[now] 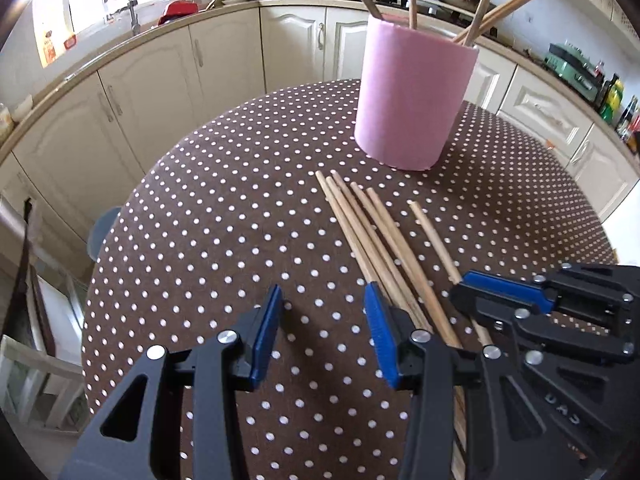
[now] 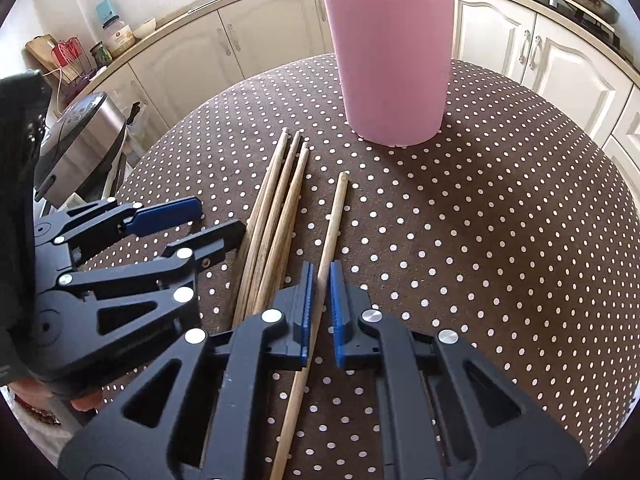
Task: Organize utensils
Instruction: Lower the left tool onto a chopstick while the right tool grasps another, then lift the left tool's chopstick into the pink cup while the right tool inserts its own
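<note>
We saw the pink holder (image 2: 390, 64) near the tabletop's (image 2: 500, 220) far edge, chopsticks standing inside. Our right gripper (image 2: 320, 300) had its jaws clamped on a single chopstick (image 2: 334, 220); only the left view showed the left gripper (image 1: 322, 336) half-open, empty, beside the loose bundle (image 1: 372, 232).

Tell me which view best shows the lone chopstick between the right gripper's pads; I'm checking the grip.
Right wrist view: the lone chopstick runs straight between the right gripper pads, which are shut on it. Left wrist view shows it side-on, its near end hidden behind that gripper.
</note>
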{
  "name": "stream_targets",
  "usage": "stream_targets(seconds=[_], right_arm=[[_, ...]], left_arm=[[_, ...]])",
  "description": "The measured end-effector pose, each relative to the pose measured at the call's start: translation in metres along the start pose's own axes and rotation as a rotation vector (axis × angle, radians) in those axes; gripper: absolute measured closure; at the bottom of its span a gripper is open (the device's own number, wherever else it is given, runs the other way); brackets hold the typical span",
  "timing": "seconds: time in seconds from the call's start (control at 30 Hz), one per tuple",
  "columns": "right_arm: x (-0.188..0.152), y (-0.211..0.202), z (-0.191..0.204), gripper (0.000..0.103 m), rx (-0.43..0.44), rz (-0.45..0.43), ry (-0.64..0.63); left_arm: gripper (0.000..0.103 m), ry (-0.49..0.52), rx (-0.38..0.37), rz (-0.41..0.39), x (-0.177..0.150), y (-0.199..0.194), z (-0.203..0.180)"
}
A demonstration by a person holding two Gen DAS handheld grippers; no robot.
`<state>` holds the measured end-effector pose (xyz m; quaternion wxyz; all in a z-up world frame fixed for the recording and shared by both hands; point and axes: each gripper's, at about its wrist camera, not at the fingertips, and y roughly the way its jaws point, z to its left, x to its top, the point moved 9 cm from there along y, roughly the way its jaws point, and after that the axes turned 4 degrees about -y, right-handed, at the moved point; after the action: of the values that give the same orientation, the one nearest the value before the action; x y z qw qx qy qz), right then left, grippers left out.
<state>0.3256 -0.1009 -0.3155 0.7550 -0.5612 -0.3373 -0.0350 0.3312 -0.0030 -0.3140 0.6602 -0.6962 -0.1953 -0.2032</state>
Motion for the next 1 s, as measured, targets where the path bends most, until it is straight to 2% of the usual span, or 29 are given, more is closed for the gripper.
stream_targets(seconds=[0.17,0.27,0.4,0.53,0.6,0.73,0.9,0.97,1.0], right_arm=[[0.005,-0.003,-0.011,0.094,0.006,0.002,0.012],[0.007,-0.004,-0.012,0.094,0.010,0.004,0.011],[0.008,-0.004,-0.011,0.094,0.031,0.000,0.023],[0.008,-0.005,-0.014,0.094,0.043,-0.003,0.025],[0.008,-0.005,-0.017,0.094,0.047,-0.005,0.028],[0.007,-0.006,-0.019,0.094,0.046,-0.003,0.023],[0.009,-0.005,-0.015,0.094,0.025,0.002,0.008],[0.012,-0.003,-0.014,0.094,0.012,0.007,0.004],[0.014,-0.002,-0.014,0.094,0.009,0.009,0.003]], left_arm=[[0.049,0.021,0.055,0.017,0.014,0.011,-0.004],[0.049,-0.021,0.019,0.036,0.021,0.011,-0.001],[0.049,-0.084,-0.083,0.044,0.025,0.006,0.002],[0.049,-0.090,-0.095,0.042,0.023,0.006,0.002],[0.047,-0.062,-0.065,0.040,0.022,0.009,-0.004],[0.038,-0.044,-0.028,0.041,0.024,0.015,-0.014],[0.037,-0.042,0.015,0.071,0.032,0.020,-0.005],[0.037,-0.046,0.011,0.085,0.032,0.025,-0.002],[0.037,-0.028,0.039,0.091,0.034,0.029,0.002]])
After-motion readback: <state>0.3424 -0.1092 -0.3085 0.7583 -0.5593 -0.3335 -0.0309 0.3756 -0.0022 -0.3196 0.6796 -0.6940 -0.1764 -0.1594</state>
